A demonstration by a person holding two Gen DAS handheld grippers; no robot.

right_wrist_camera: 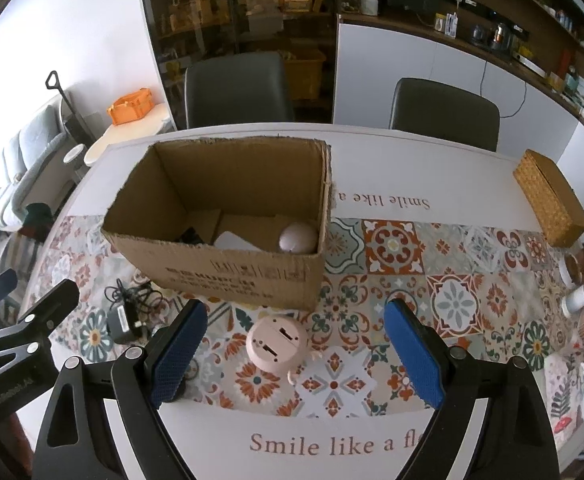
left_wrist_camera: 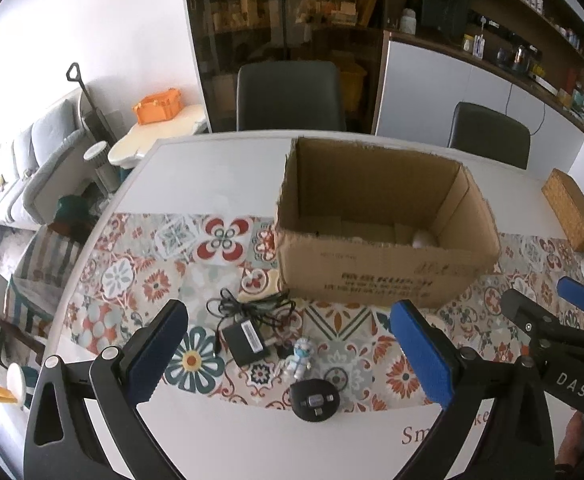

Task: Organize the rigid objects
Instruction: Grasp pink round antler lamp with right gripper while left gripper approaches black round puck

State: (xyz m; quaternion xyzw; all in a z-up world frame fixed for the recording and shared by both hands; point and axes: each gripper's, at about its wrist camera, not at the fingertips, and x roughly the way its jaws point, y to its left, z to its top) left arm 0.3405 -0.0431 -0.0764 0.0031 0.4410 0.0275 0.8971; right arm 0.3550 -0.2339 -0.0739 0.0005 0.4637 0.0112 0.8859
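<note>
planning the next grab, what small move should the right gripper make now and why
Probably ease the right gripper down around the pink round gadget: its jaws are open and empty, the gadget lies on the mat between them, and the cardboard box stands open just behind.

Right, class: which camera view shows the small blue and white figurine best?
The left wrist view: the figurine lies in plain sight between the open fingers of the left gripper, beside the black power adapter. In the right wrist view I cannot find it; only the adapter shows there.
</note>
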